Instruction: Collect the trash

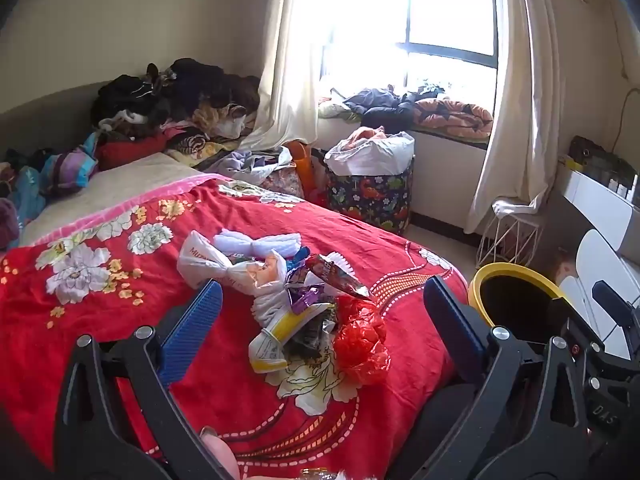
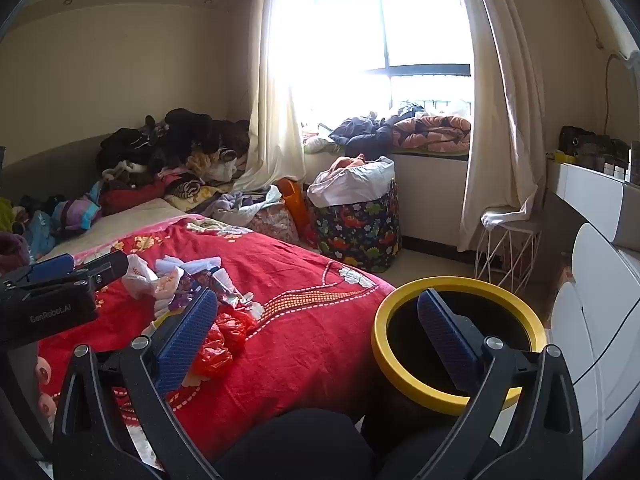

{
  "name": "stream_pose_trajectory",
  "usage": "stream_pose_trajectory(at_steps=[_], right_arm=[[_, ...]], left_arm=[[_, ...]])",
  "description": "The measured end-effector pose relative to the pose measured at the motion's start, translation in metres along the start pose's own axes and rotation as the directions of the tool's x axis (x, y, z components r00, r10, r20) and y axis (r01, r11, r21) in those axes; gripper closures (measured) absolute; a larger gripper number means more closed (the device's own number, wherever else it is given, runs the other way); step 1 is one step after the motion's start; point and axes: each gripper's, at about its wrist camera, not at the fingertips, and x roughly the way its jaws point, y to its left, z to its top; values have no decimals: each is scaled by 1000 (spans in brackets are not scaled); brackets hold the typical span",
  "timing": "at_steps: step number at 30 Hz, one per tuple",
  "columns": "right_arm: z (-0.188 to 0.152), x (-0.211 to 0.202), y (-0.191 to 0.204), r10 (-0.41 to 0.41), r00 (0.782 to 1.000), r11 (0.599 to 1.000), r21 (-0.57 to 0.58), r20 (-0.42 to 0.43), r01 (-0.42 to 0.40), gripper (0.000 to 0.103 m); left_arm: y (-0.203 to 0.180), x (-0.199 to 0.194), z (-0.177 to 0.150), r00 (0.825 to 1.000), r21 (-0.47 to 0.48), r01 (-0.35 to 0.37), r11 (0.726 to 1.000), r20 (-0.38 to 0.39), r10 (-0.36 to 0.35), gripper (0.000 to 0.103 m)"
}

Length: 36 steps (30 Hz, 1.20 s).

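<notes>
Beside bed, yellow bin [image 2: 460, 344] bottom hidden, trash pile [image 1: 296, 304] overlapping, both claws wide

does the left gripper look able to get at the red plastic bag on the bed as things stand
Probably yes. The left gripper is open and empty, and the red plastic bag lies on the near edge of the trash pile on the red blanket, with nothing covering it.

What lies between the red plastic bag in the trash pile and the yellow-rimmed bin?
Only bare red blanket, up to the bed's edge, lies between the red plastic bag and the yellow-rimmed bin. The right wrist view shows it best; both tongs are open and empty.
</notes>
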Motion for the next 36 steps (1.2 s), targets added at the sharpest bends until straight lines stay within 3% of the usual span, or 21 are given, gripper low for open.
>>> stream_pose_trajectory(at_steps=[36], right_arm=[[0, -4, -7, -11, 1000, 1000, -3, 9, 11, 6]], left_arm=[[-1, -2, 1, 1000, -12, 15, 1000, 10, -15, 10]])
